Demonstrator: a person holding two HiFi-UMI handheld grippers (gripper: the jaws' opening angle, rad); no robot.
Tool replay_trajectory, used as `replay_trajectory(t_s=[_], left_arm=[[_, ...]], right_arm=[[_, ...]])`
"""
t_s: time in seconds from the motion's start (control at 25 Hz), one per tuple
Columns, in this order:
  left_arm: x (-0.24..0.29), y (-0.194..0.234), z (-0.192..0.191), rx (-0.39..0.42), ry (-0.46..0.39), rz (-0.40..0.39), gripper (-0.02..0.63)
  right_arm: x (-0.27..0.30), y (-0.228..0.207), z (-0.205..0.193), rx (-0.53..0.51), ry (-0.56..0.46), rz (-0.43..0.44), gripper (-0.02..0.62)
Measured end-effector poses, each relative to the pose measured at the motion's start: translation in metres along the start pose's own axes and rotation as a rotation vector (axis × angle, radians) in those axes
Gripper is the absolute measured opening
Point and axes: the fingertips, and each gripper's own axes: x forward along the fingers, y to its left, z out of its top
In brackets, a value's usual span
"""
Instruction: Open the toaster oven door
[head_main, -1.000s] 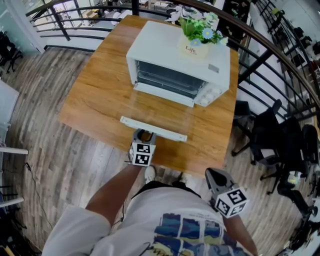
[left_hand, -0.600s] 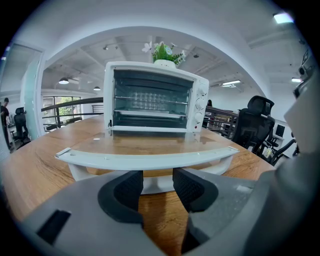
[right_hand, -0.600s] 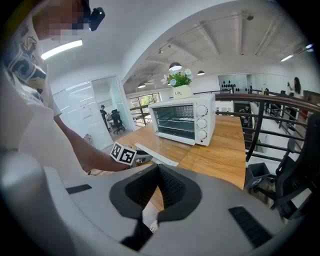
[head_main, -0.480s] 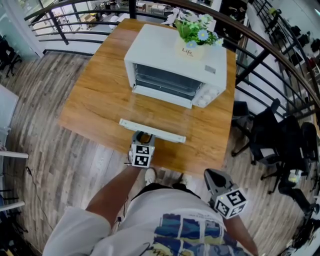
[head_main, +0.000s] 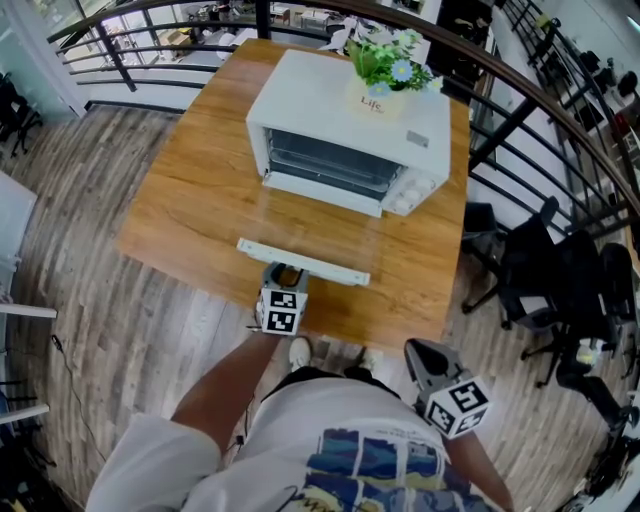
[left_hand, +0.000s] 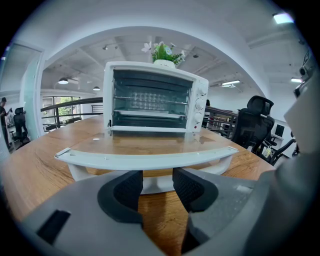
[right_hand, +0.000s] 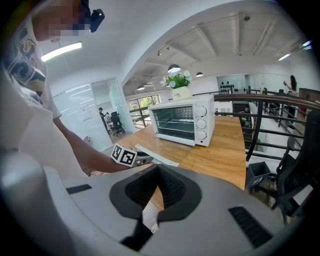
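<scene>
We are judging the job as good as done: the toaster oven (head_main: 350, 130) is sitting on the table (head_main: 180, 200) with its door (head_main: 315, 232) lying fully down, while our left gripper (left_hand: 157, 184) is hovering wide-jawed just short of the handle (left_hand: 145, 160), gripping nothing, and our right gripper (right_hand: 159, 184) is idling closed and empty.

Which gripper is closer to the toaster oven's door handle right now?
Left. The left gripper sits right at the door handle, jaws apart. The right gripper hangs beside the person's torso, short of the table.
</scene>
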Motion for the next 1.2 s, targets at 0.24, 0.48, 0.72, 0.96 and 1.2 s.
replay_trajectory(t_s=[0.24, 0.48, 0.72, 0.96, 1.2], left_arm=[[-0.001, 0.0, 0.0, 0.001, 0.001, -0.001, 0.178], [-0.002, -0.001, 0.0, 0.0, 0.001, 0.002, 0.178], [0.0, 0.0, -0.001, 0.0, 0.002, 0.003, 0.178], [0.0, 0.0, -0.001, 0.001, 0.003, 0.007, 0.178], [0.002, 0.0, -0.001, 0.001, 0.003, 0.008, 0.178]], right_arm=[[0.0, 0.002, 0.0, 0.004, -0.006, 0.005, 0.002], [-0.001, 0.0, 0.0, -0.001, -0.01, 0.008, 0.0], [-0.001, -0.004, 0.0, 0.002, -0.01, 0.007, 0.0], [-0.002, -0.006, 0.0, 0.004, -0.011, 0.008, 0.0], [-0.002, -0.01, 0.003, 0.002, -0.016, 0.013, 0.0]])
